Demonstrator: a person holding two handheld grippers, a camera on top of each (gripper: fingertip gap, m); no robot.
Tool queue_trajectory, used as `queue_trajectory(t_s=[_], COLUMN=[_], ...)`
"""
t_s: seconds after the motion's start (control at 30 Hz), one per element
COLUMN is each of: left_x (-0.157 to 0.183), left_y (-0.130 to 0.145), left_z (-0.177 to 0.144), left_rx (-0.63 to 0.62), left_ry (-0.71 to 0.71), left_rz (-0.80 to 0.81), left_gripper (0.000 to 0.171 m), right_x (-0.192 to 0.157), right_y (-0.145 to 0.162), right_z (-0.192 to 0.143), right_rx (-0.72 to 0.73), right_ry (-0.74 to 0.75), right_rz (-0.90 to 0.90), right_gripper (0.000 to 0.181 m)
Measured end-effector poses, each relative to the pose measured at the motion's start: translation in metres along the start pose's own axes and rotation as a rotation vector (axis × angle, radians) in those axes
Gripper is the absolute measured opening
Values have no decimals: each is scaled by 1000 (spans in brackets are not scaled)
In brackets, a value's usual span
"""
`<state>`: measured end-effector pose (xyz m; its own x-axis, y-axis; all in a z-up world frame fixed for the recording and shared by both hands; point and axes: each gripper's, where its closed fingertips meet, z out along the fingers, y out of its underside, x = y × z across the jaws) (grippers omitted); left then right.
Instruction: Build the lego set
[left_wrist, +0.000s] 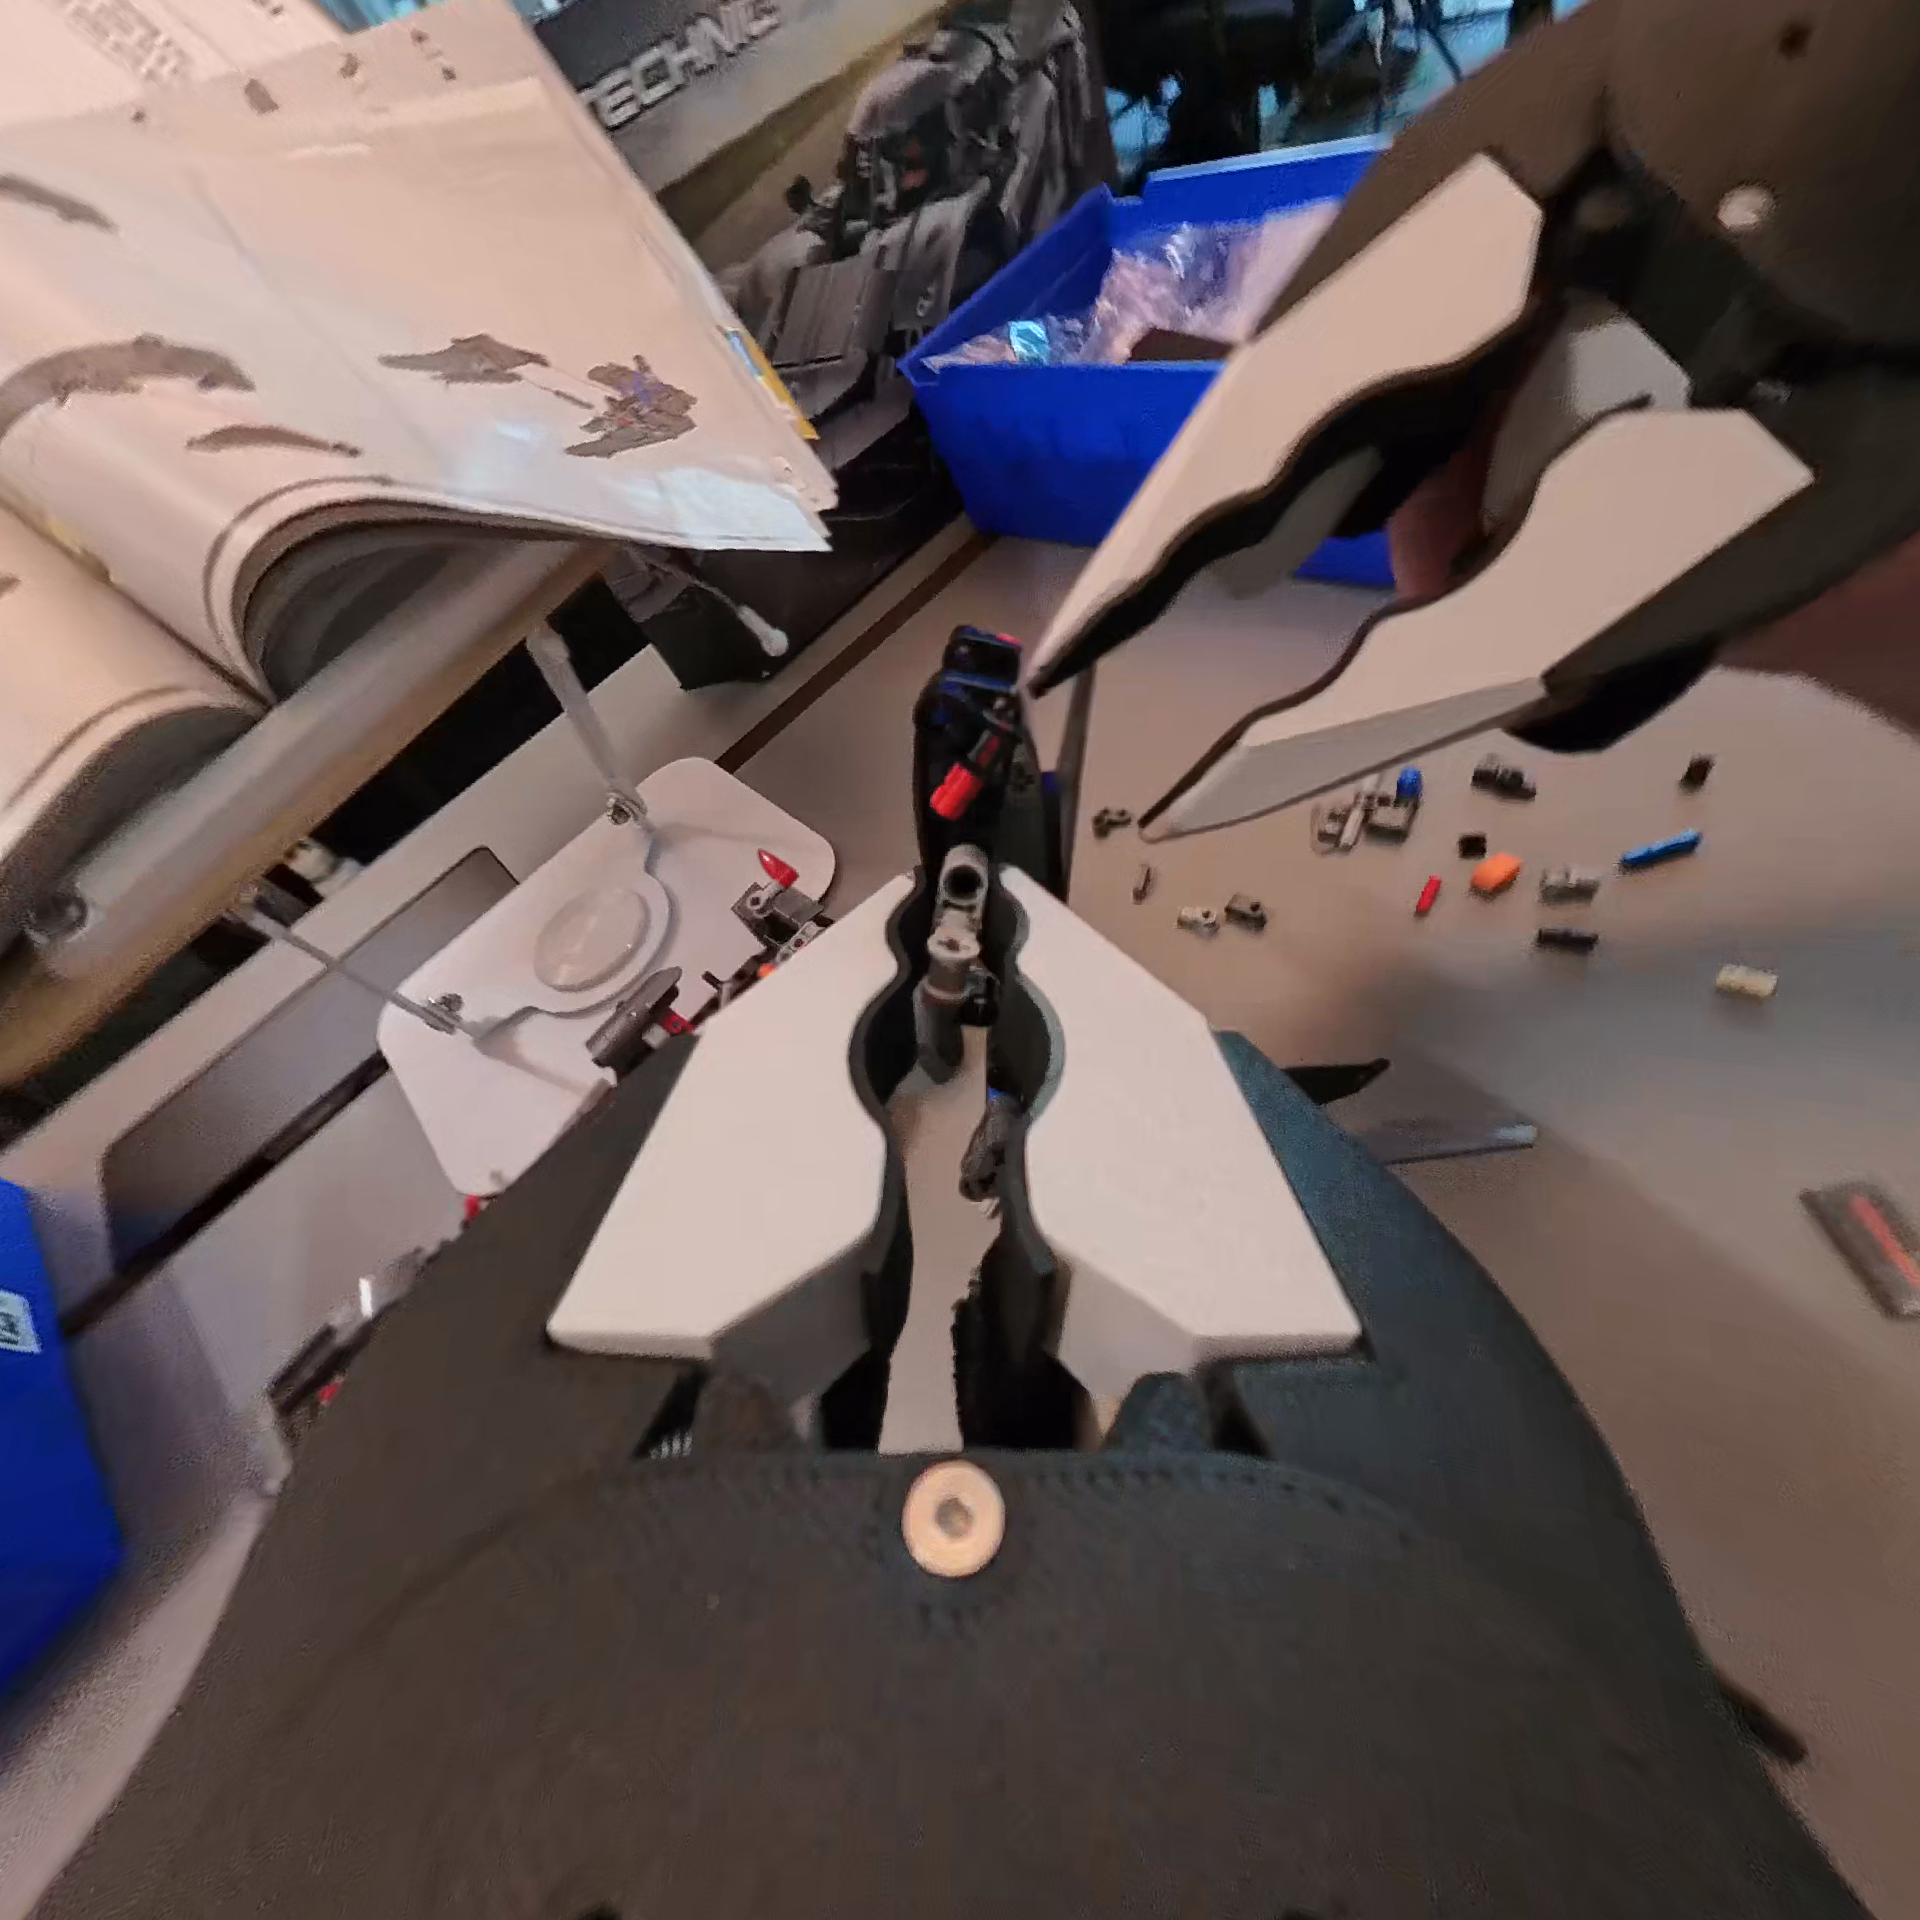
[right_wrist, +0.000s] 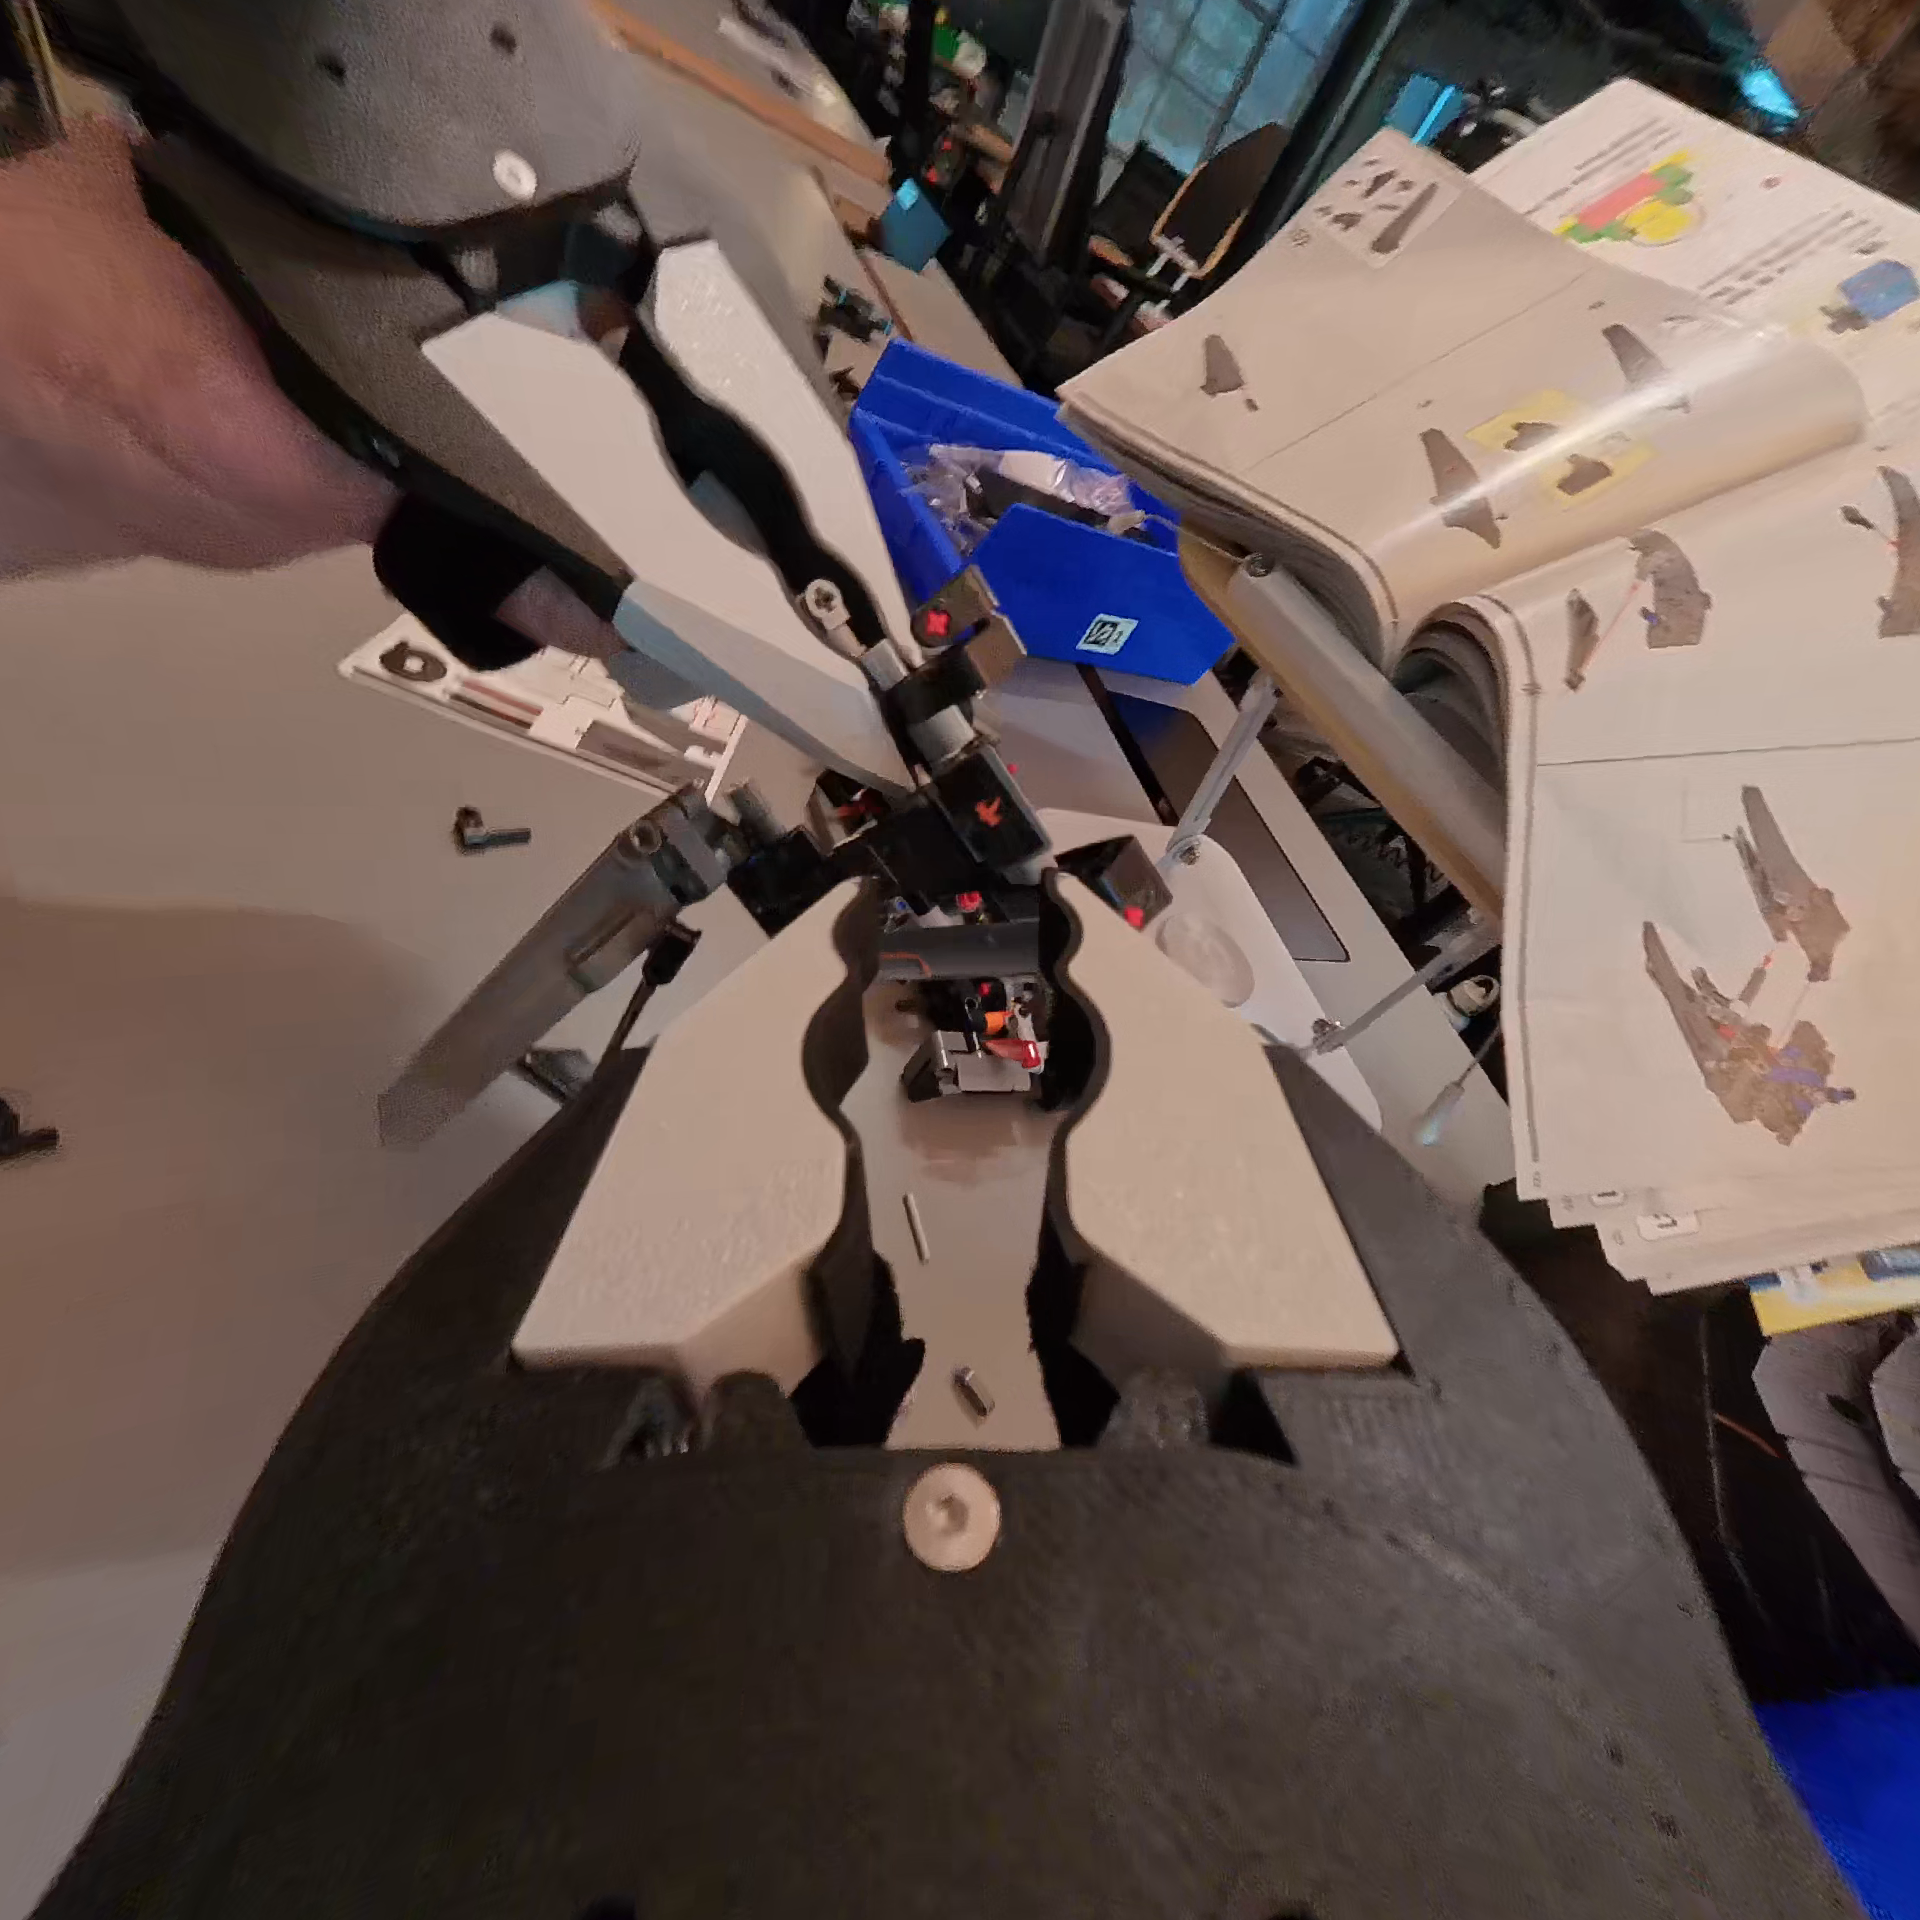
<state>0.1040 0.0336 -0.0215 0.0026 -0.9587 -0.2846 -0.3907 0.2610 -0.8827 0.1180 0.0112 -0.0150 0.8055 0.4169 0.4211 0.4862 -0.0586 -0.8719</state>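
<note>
My left gripper (left_wrist: 961, 894) is shut on a partly built Lego assembly (left_wrist: 971, 769) of black and grey pieces with red and blue pins, and holds it upright above the table. In the right wrist view the left gripper (right_wrist: 894, 665) reaches in from the upper left, gripping the assembly (right_wrist: 971, 810). A long grey panel (right_wrist: 499, 997) juts from the assembly to the lower left. My right gripper (right_wrist: 956, 894) is open and empty, its tips just short of the assembly. In the left wrist view it (left_wrist: 1091, 753) comes in from the upper right, one fingertip (left_wrist: 1039, 675) beside the assembly's top.
An open instruction booklet (left_wrist: 364, 312) (right_wrist: 1558, 520) rests on a stand with a white base (left_wrist: 582, 956). A blue bin (left_wrist: 1039, 416) (right_wrist: 1081, 592) holds plastic bags. Several loose small pieces (left_wrist: 1496, 873) lie on the table to the right. A sticker sheet (right_wrist: 540, 707) lies flat. Less than 4 cm separates the two grippers' tips. Both grippers' tips are roughly 30 centimetres from the white base (left_wrist: 582, 956).
</note>
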Motion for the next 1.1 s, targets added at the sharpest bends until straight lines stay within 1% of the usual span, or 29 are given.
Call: queue_trajectory(t_s=[0.03,0.07,0.13,0.23,0.27,0.3,0.33,0.4,0.47,0.57,0.63,0.7,0.77,0.83,0.9,0.97,1.1], left_x=[-3,-6,-9,-8,-8,-10,-13,-19,-25,-31,-34,-39,-43,-48,-48,-45,-33], left_y=[-1,-3,-3,-3,-3,-2,-3,-3,-3,-5,-9,-15,-18,-18,-21,-23,-33], left_z=[0,1,3,8,10,10,10,10,9,7,5,0,-4,-6,-7,-7,-8], left_rx=[19,40,67,96,104,109,122,135,143,177,216,276,313,324,338,341,371], left_ry=[-3,-16,-20,1,11,-2,-14,-25,-31,-6,23,62,84,81,101,134,204], left_rz=[-49,-97,-185,-274,-293,-302,-309,-322,-342,-414,-465,-538,-571,-582,-591,-598,-558], left_gripper=[7,7,7,7,7,7,7,7,7,7,7,7,7,7,7,7,7], right_x=[2,0,1,3,3,3,5,8,3,7,16,18,20,19,16,15,-2], right_y=[-4,-7,-5,0,-1,-3,-1,9,11,6,3,7,9,-1,-6,-16,-35], right_z=[-2,-4,-3,0,-1,-3,-4,-6,-7,-11,-15,-17,-16,-19,-18,-19,-25], right_rx=[32,57,52,38,53,77,64,-2,-15,33,71,59,70,140,168,225,352], right_ry=[6,-21,-37,-45,-52,-66,-65,-42,-92,-119,-96,-106,-121,-146,-156,-155,-310], right_rz=[31,64,116,163,178,191,191,137,150,223,266,283,315,332,313,316,385], right_gripper=[25,22,17,22,21,13,13,9,6,11,20,24,31,38,42,43,41])
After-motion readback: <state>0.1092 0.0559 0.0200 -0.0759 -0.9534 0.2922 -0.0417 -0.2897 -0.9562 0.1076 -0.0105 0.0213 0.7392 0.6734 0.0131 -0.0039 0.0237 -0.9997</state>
